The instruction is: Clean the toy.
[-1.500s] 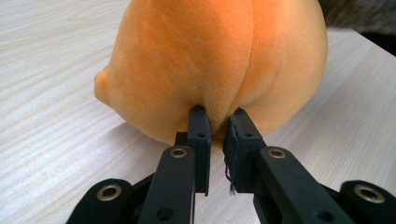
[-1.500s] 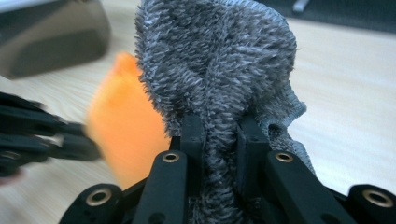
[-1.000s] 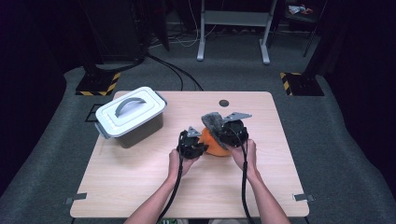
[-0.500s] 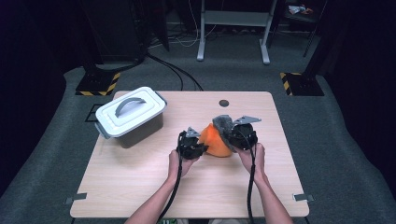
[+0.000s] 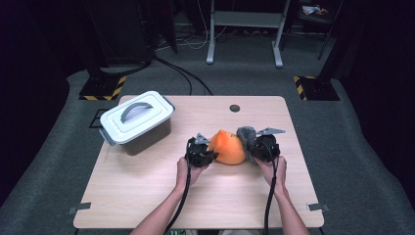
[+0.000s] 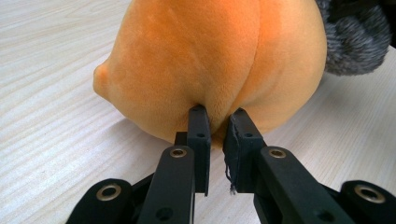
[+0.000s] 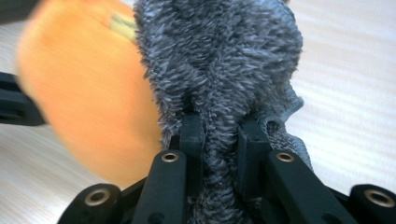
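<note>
**Cloth at the toy, wiping barely begun**

The rounded orange plush toy (image 5: 228, 147) sits on the pale wooden table (image 5: 147, 196) a little toward the five o'clock side of the tabletop's middle, between the two grippers. The left gripper (image 6: 218, 122) has its jaws drawn together on a pinch of the orange fabric low on the toy's flank, steadying it from the nine o'clock side. The right gripper (image 7: 219, 127) is clamped on a shaggy grey microfibre cloth (image 7: 219, 60), which bunches up above the jaws and presses against the toy at its three o'clock side.

Judging by this, the work in hand is rubbing the toy down with the cloth — the hold is set and the cloth is at the surface, but most of the plush looks yet to be covered, the top and the near face especially.

Room is generous. The grey plastic box with a white handled lid (image 5: 137, 121) stands at ten o'clock from the toy, well apart. A small dark round grommet (image 5: 235, 108) lies at twelve o'clock near the far edge. The near half of the table is bare apart from the person's forearms and trailing cables, and the right edge is some way off at three o'clock — sweeps that way are the ones to watch.
</note>
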{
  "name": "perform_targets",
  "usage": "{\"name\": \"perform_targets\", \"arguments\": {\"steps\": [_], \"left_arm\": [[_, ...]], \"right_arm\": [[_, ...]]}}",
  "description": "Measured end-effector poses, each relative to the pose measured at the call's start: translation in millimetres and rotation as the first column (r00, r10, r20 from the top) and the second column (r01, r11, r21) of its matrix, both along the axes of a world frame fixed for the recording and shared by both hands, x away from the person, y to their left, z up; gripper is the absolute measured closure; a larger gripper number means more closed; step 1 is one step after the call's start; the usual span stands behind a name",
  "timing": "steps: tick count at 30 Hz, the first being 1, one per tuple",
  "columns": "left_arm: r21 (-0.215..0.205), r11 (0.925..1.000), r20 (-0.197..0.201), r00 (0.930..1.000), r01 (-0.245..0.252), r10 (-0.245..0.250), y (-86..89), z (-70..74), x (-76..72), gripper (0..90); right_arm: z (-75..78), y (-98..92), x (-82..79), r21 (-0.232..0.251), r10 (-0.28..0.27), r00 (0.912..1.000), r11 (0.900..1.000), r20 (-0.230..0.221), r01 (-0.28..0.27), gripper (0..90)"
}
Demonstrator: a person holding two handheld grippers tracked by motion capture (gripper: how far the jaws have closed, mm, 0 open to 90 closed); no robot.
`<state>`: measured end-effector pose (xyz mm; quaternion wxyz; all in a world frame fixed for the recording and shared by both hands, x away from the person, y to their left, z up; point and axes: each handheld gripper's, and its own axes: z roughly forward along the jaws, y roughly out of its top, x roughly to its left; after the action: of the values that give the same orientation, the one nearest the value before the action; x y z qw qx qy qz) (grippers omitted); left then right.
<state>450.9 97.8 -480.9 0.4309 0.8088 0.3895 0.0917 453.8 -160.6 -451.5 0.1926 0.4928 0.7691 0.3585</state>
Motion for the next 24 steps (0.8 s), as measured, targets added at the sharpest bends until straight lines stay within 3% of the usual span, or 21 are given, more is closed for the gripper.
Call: {"name": "perform_targets", "arguments": {"steps": [12, 14, 18, 24], "left_arm": [[0.0, 1.0, 0.0, 1.0, -0.01, 0.01, 0.6, -0.8, 0.2, 80.9], [0.004, 1.0, -0.002, 1.0, -0.006, 0.006, 1.5, -0.8, 0.4, 80.8], [-0.001, 0.9999, -0.001, 0.9999, -0.015, 0.015, 2.9, -0.7, 0.6, 80.5], [-0.009, 0.9998, -0.007, 0.9998, -0.018, 0.018, 4.6, -1.2, 1.5, 80.0]], "right_arm": [[-42.4, -10.8, 13.2, 0.021, -0.045, 0.9913, 0.999, -0.123, 0.048, 75.7], [-45.3, -10.7, 13.7, 0.026, -0.044, 0.9911, 0.999, -0.126, 0.047, 75.7], [-37.1, -14.4, 12.5, 0.021, -0.049, 0.9926, 0.998, -0.111, 0.051, 75.8], [-3.1, -20.7, -2.1, 0.057, -0.046, 0.9989, 0.997, -0.01, 0.047, 75.8]]}}
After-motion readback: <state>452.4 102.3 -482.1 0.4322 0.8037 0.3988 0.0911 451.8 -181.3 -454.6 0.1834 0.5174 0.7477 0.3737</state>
